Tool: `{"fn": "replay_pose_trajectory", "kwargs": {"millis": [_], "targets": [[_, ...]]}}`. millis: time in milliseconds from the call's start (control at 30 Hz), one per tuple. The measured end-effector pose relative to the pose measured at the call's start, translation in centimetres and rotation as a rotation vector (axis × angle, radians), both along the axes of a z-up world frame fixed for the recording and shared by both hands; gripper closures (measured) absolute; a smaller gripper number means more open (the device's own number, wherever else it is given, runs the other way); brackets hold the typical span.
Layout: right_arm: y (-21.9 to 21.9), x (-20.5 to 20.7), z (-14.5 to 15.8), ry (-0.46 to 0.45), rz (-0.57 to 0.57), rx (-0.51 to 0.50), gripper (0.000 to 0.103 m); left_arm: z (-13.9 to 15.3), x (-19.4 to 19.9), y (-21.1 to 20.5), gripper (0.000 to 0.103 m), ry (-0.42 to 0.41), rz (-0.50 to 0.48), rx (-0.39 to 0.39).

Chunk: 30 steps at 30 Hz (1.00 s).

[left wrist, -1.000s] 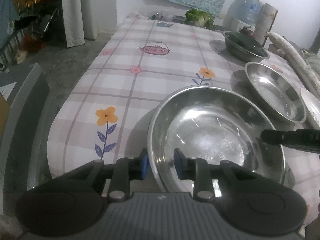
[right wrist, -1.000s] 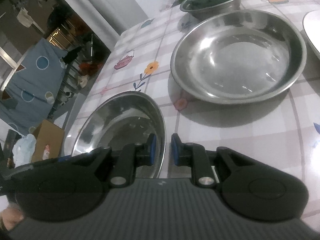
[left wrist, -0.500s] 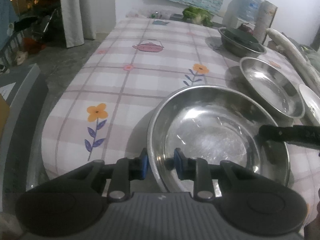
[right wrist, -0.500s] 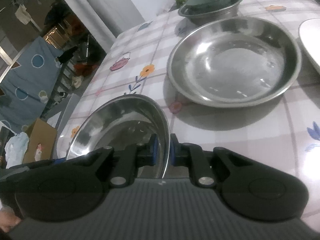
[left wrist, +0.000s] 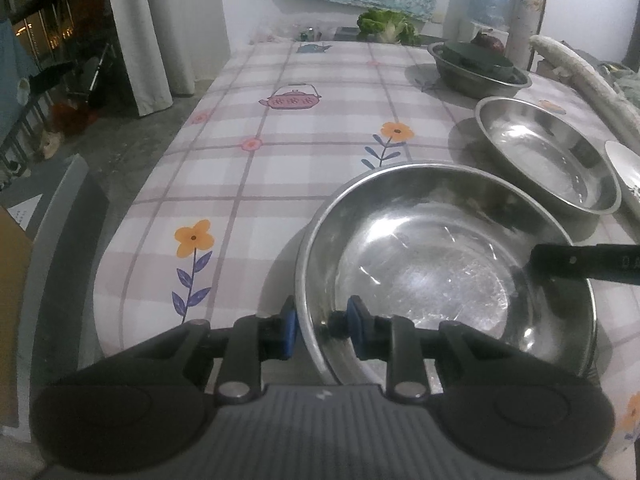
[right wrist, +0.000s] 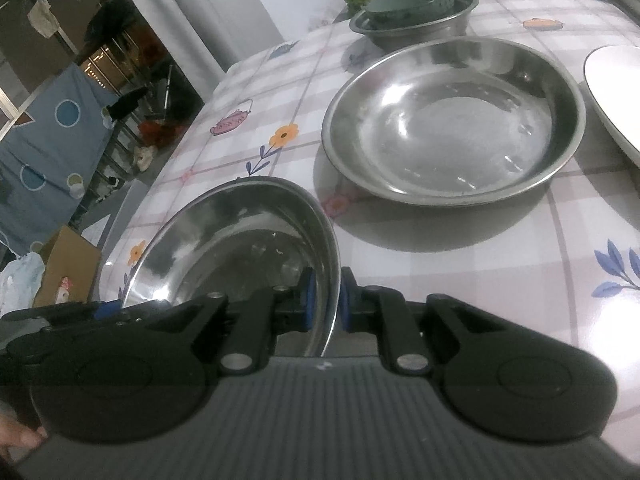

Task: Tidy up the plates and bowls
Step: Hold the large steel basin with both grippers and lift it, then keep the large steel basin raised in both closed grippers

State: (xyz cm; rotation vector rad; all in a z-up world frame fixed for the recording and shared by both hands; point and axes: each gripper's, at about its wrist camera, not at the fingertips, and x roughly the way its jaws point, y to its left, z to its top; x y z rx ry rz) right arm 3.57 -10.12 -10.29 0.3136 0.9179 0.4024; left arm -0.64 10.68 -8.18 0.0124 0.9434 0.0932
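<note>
Both left tongs (left wrist: pixel 320 322) and right tongs (right wrist: pixel 325 300) are pinching opposite rims of the steel bowl (left wrist: pixel 432 272): thin, rigid, light, slippery; rim grips are likely adequate.

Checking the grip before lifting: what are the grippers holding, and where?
Both hold the near steel bowl by its rim: left gripper at the near edge, right gripper on the opposite side.

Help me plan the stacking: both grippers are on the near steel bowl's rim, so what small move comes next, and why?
Probably lift the near steel bowl slightly: the left gripper and right gripper straddle opposite rim edges, and the second steel bowl sits empty beyond it.
</note>
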Motion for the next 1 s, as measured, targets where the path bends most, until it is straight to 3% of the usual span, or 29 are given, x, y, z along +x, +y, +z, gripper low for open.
{"fn": "replay_pose_trajectory", "kwargs": {"millis": [1000], "targets": [[1.1,0.5,0.4,-0.013,0.020,-0.010,0.090,0.6,-0.1,1.0,0.076,-0.016,0.023,-0.011]]}}
